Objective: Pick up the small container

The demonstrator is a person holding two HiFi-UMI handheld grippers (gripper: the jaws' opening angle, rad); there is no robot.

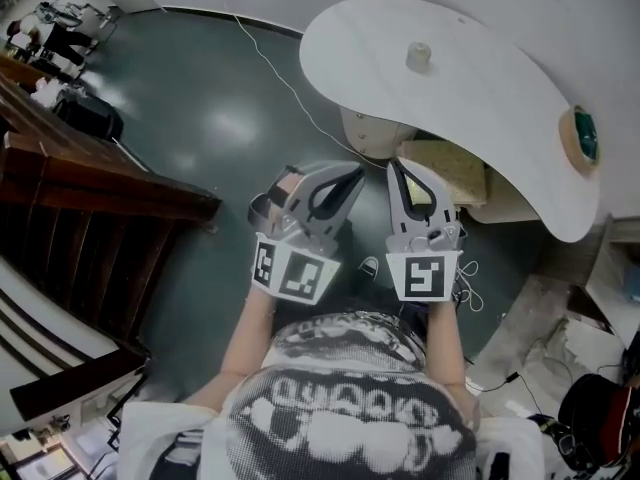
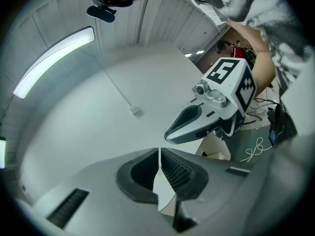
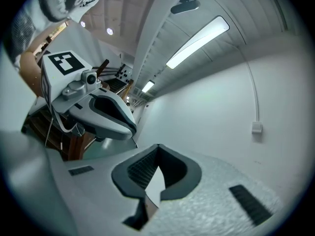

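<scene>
Far off on the white table (image 1: 480, 88), upright and alone near the middle of the top: small container (image 1: 419, 56), well apart from both tools. Near the chest, over the dark floor (image 1: 200, 138), left gripper (image 1: 345, 175) and right gripper (image 1: 400, 171) side by side, just beside one another, each clenched tight on nothing (ridged pads pressed tip to tip in both gripper views). No sign of that container in either gripper view; only wall and ceiling there.

Likely trouble from here, as a judgement: arriving with jaws clamped and knocking the container over with a closed tip, or skidding it along the smooth top toward the right edge, near the green-centred roll (image 1: 580, 136). Looks light and narrow, so probably easy to tip. Closing too high, on the narrower top alone, might mean a slip out of the pads. Also worth minding: the white cable (image 1: 275, 68) trailing across the floor toward the table's pedestal (image 1: 372, 133) (a snag for a foot on the way over), and a knock between the two grippers while so close together. Best opened wide well before the reach.
</scene>
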